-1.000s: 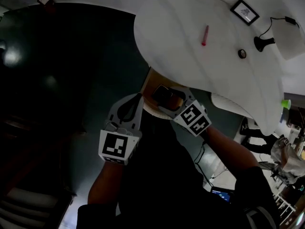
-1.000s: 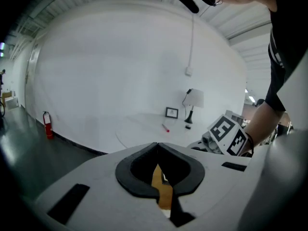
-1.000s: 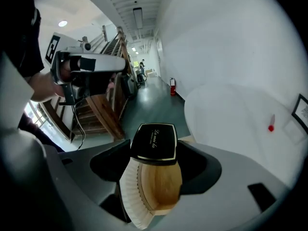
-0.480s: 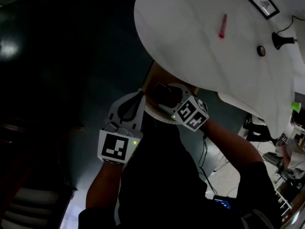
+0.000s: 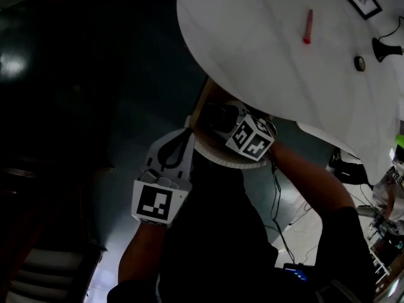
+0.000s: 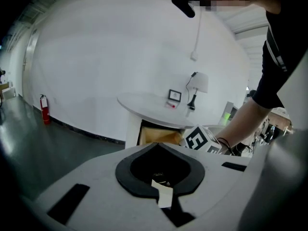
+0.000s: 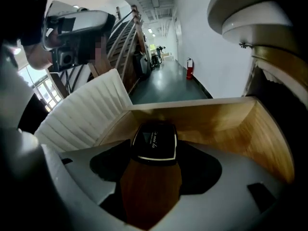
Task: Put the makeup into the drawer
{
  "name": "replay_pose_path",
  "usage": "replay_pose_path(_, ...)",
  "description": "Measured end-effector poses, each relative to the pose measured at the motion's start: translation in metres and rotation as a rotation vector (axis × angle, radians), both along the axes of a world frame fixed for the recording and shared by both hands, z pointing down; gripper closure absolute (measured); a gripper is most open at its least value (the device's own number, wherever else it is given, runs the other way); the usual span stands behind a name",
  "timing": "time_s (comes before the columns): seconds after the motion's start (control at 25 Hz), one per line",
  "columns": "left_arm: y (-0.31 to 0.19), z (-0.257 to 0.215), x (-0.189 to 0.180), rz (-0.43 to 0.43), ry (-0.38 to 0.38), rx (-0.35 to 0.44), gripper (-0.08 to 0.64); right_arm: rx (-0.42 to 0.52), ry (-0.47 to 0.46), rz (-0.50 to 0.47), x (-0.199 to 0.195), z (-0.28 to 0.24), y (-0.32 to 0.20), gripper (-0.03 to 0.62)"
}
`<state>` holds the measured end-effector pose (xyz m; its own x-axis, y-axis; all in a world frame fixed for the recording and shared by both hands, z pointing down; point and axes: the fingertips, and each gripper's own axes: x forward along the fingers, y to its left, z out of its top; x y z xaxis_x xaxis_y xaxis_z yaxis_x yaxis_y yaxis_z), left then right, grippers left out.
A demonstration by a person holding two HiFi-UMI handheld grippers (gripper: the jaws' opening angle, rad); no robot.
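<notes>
1. The makeup point(image 7: 154, 142), a black compact, is clamped in the right gripper point(image 5: 218, 117) and hangs just above the open drawer point(image 7: 219, 121), touching neither its floor nor its walls.
2. The drawer is bare wood inside and sits under the near edge of the white table point(image 5: 265, 62).
3. The left gripper point(image 5: 186, 130) is clenched with nothing in it, just left of the right one, its tips near the drawer's left wall.
4. A red stick point(image 5: 307, 27) lies far off on the table.
</notes>
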<state>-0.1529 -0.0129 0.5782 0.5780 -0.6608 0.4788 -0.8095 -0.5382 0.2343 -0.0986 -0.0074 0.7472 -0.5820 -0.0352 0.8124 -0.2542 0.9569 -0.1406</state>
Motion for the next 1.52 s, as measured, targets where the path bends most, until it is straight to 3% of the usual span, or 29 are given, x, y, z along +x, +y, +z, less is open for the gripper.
replay_pose_path(0.36, 0.004, -0.001, -0.001, -0.018, 0.008, -0.005, 0.548, -0.025, 0.036, -0.069, -0.008, 0.025, 0.012, 0.313)
replay_pose_path(0.56, 0.005, -0.005, -0.004, -0.019, 0.006, 0.0, 0.548, -0.087, 0.047, -0.061, -0.009, 0.033, 0.015, 0.313)
replay_pose_path(0.84, 0.008, -0.01, -0.008, -0.026, 0.0, 0.004, 0.548, -0.055, 0.043, -0.075, -0.01, 0.02, 0.01, 0.313)
replay_pose_path(1.28, 0.016, -0.074, -0.017, -0.027, 0.007, 0.07, 0.548, 0.048, -0.025, -0.04, -0.014, -0.08, 0.014, 0.313)
replay_pose_path(1.52, 0.032, -0.112, -0.016, -0.008, 0.031, 0.093, 0.548, 0.035, -0.108, 0.019, -0.019, -0.143, 0.039, 0.314)
